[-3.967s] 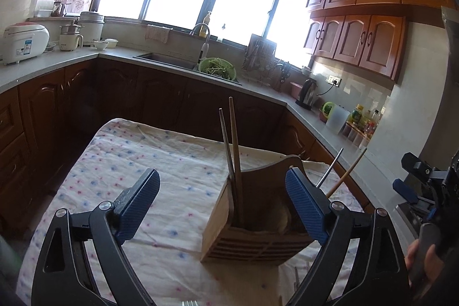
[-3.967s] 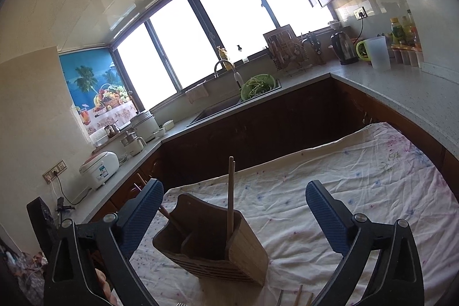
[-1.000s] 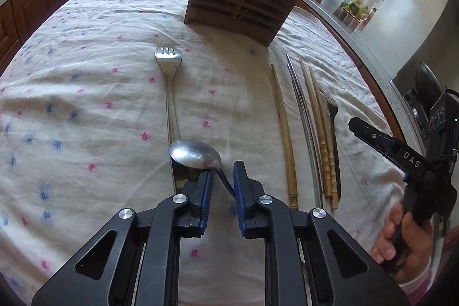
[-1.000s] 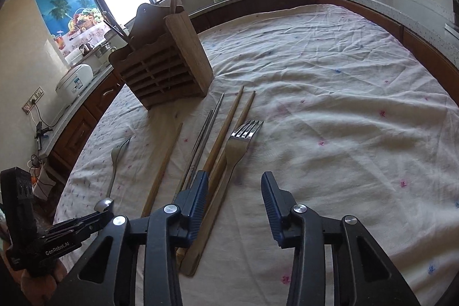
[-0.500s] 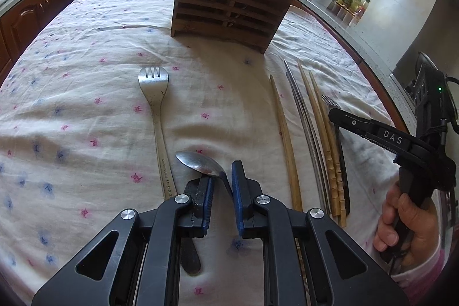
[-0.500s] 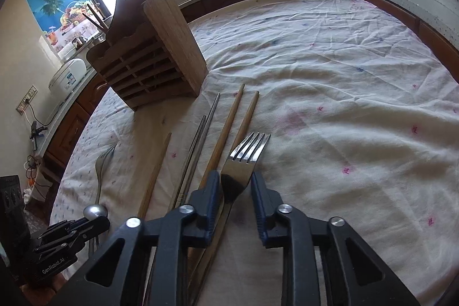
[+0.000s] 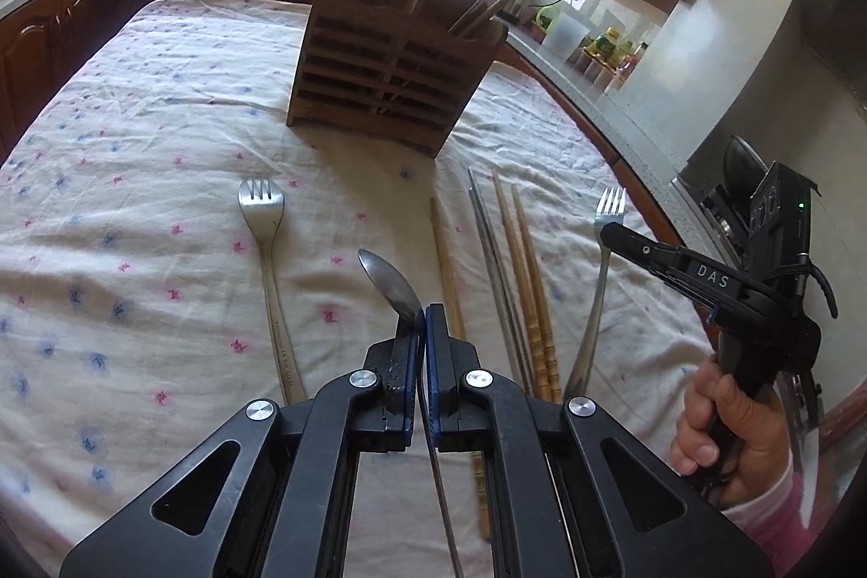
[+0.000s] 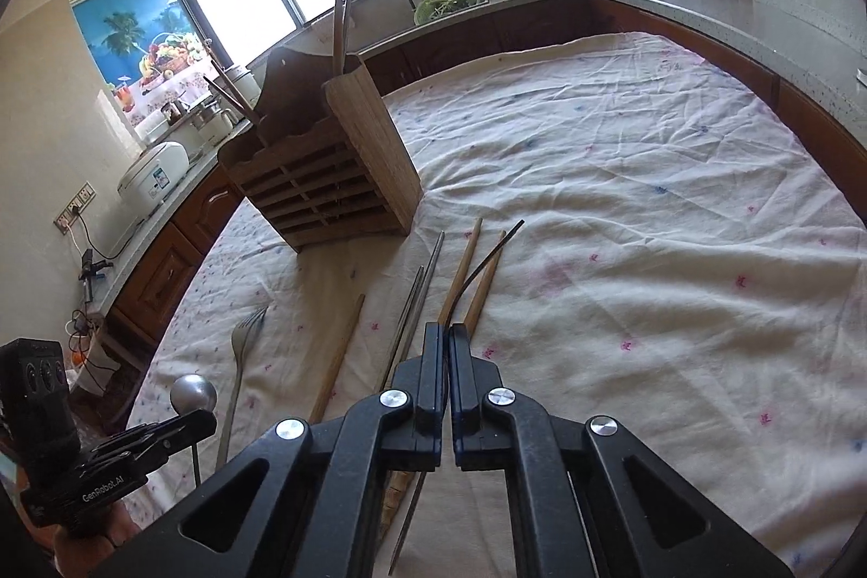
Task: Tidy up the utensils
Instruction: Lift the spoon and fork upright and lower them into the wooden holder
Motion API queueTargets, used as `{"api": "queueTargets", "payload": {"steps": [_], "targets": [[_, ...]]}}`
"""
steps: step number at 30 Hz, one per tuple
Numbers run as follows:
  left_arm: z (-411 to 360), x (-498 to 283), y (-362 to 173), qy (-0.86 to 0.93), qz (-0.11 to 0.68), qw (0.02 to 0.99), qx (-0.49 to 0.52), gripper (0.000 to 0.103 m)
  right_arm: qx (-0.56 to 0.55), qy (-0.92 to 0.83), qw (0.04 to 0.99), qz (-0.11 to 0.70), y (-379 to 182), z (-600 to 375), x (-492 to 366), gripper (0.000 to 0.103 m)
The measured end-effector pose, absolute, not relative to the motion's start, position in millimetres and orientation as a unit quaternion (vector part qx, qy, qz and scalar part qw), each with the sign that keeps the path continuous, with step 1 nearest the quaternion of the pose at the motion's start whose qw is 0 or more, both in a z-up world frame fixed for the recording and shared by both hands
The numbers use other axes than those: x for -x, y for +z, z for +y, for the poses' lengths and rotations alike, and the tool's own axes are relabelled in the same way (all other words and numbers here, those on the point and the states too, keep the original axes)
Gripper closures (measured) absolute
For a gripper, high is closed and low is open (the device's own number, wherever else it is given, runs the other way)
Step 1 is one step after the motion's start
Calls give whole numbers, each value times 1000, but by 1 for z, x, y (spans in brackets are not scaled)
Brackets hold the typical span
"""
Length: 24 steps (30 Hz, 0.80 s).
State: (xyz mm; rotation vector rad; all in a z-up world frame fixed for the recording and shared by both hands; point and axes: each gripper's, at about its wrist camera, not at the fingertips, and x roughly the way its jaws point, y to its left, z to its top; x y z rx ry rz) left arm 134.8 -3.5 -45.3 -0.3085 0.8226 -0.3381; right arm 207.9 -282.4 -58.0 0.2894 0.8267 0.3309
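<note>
Between the pads of the left gripper [image 7: 421, 329] a spoon [image 7: 391, 284] is clamped, short of the wooden holder [image 7: 390, 74]; the right gripper [image 8: 448, 345] pinches a fork [image 8: 490, 255] edge-on, nearer than that holder; chopsticks [image 7: 523, 274] lie before it on the tablecloth [image 7: 162, 144].

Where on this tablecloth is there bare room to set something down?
The floral tablecloth is bare right of the wooden chopsticks, out to the far edge. Another free patch lies left of the loose steel fork. It is crowded before the slatted wooden utensil holder.
</note>
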Motion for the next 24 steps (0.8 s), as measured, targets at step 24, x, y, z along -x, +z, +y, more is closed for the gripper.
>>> {"api": "queueTargets", "payload": {"steps": [24], "targets": [[23, -131, 27, -169, 290, 928, 162, 101, -133, 190, 928, 291, 12, -272, -187, 101]]}}
